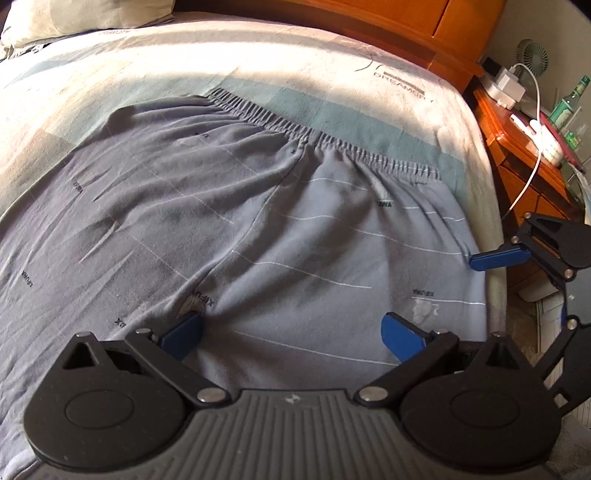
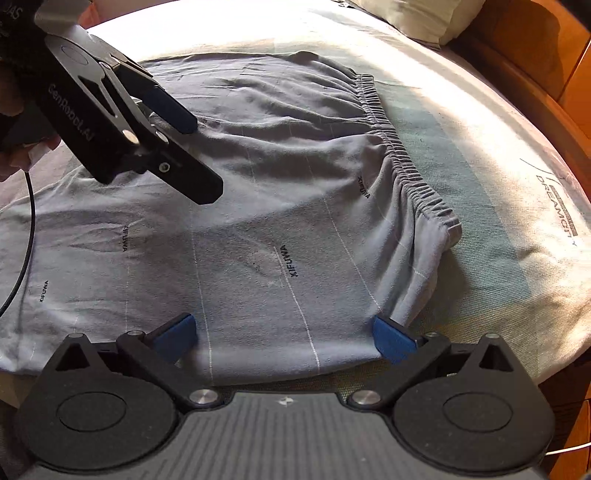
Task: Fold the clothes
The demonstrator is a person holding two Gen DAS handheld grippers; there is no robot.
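Across the bed (image 1: 332, 48), a pair of grey-blue shorts (image 1: 258, 221) is lying spread flat on the pale sheet (image 2: 498, 240), elastic waistband (image 1: 332, 144) pointing toward the wooden headboard (image 1: 369, 14) and a pillow (image 1: 85, 18) sitting beyond it. Thin white lines and small dark lettering are running over the cloth, which is lightly wrinkled. No container is showing on the bed; on the wooden nightstand (image 1: 517, 155) beside it, a green bottle (image 1: 569, 103), a white charger (image 1: 509, 86) with its cable and a small fan (image 1: 532, 55) are standing close together.

One side edge of the shorts is lying near the mattress edge by the nightstand, leaving only a narrow strip of sheet there; between the waistband and the headboard a broad band of bare sheet is lying open in the sunlight.

The left gripper (image 1: 291, 332) is hovering low over the middle of the shorts, its blue fingers (image 1: 184, 330) spread wide and holding nothing. The right gripper (image 2: 284, 336) is standing at the near side edge of the shorts, fingers (image 2: 391, 338) likewise spread wide, the cloth lying between them; whether the pads are touching the fabric I cannot tell. A hand (image 2: 14, 155) is gripping the left tool's handle.
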